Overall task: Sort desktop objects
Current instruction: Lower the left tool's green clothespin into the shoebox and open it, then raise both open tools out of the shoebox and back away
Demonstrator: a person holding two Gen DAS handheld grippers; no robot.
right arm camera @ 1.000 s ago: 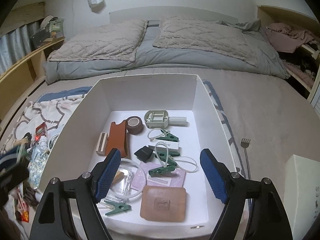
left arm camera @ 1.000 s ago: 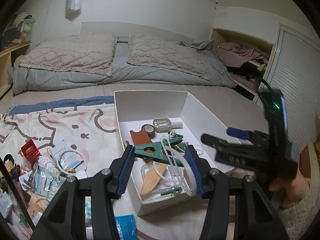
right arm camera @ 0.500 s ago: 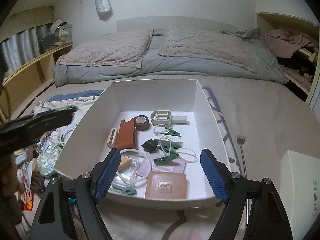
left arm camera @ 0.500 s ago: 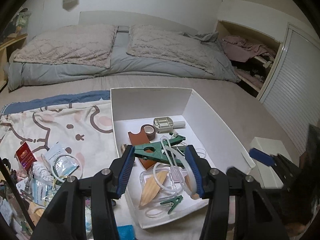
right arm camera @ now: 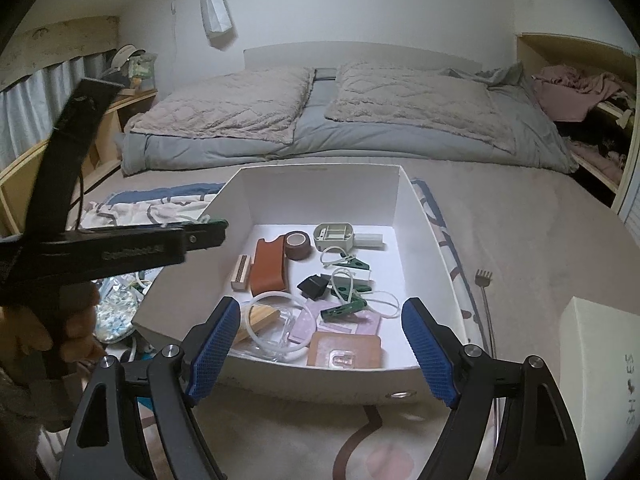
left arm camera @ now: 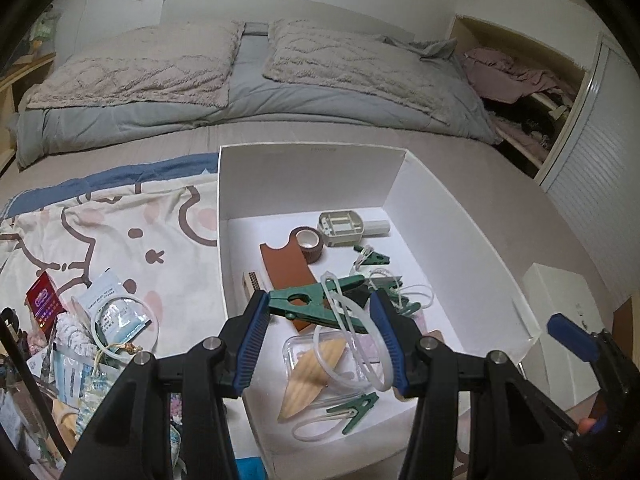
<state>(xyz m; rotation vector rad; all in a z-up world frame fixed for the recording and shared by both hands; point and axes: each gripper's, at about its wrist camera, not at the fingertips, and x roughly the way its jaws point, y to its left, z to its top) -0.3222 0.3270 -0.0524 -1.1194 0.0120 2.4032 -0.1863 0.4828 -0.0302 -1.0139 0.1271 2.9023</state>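
My left gripper [left arm camera: 319, 301] is shut on a green clothespin [left arm camera: 304, 305] that has a white plastic loop [left arm camera: 360, 340] threaded through it. It hangs above the near left part of the open white box [left arm camera: 312, 146]. In the right wrist view the left gripper [right arm camera: 208, 235] reaches in from the left over the box's [right arm camera: 320, 166] left wall. My right gripper [right arm camera: 322, 308] stands open and empty just in front of the box's near wall. Inside lie a brown tape roll [left arm camera: 308, 242], a brown leather sleeve [left arm camera: 286, 272], a beige plastic holder [left arm camera: 342, 228], a wooden wedge [left arm camera: 312, 372] and more green clothespins.
Loose packets, a ring and a red card are piled on the cartoon-print sheet [left arm camera: 120, 240] left of the box. A white shoe-box lid [right arm camera: 600, 364] sits to the right, with a small back scratcher [right arm camera: 485, 292] between it and the box. Pillows and a duvet lie behind.
The left gripper carried the clothespin a little further over the box and tipped downward. The right gripper drew back from above the box to its near edge.
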